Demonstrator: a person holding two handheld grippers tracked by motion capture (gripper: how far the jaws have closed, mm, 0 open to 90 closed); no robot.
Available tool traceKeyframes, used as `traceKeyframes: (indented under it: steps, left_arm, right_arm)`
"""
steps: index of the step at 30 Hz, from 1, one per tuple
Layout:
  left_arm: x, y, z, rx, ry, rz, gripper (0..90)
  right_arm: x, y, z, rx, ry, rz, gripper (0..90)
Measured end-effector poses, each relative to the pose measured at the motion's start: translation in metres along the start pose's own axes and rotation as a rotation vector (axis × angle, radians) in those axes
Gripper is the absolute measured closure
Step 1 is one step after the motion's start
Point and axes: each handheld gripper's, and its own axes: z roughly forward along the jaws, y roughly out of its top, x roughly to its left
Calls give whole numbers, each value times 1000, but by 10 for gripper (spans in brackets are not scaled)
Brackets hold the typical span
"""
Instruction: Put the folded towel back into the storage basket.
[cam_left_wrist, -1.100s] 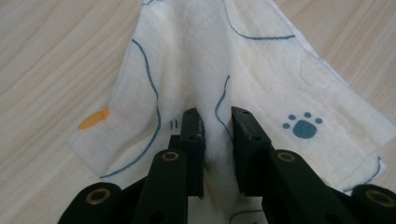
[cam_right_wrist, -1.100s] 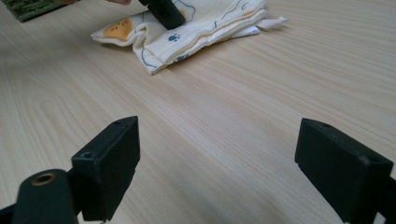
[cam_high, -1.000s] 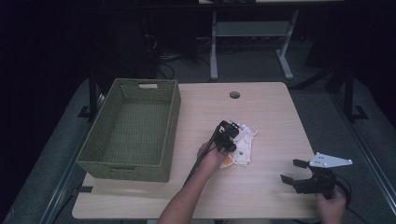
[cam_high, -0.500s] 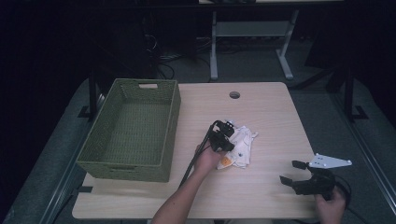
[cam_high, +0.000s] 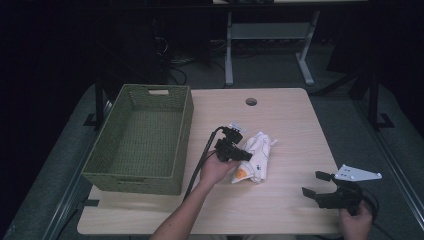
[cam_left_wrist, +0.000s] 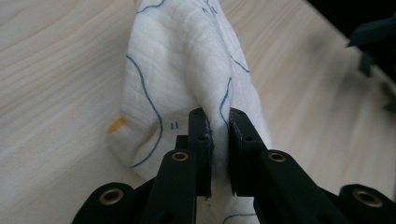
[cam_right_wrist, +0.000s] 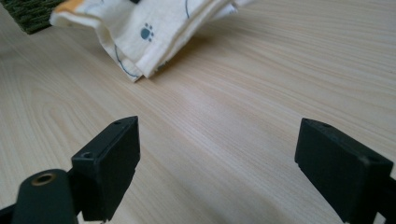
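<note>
Cloth (cam_left_wrist: 187, 70) pinched on a raised fold by left tool (cam_left_wrist: 217, 140); lift slowly, keeping grip. Right tool (cam_right_wrist: 217, 163) gapes empty above counter (cam_right_wrist: 243, 93).

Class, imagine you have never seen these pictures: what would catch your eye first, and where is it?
The white patterned cloth near the middle of the pale wooden table stands out, with the left gripper pinching a fold of it. To its left stands a large green woven basket. At the near right corner, the right gripper waits wide open, apart from the cloth.
</note>
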Motion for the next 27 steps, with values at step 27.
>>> traceKeyframes:
  steps: [27]
  left_arm:
    - [1, -8, -84, -151, -175, -40, 818]
  right_arm:
    - [2, 1, -1, 1, -11, 5, 137]
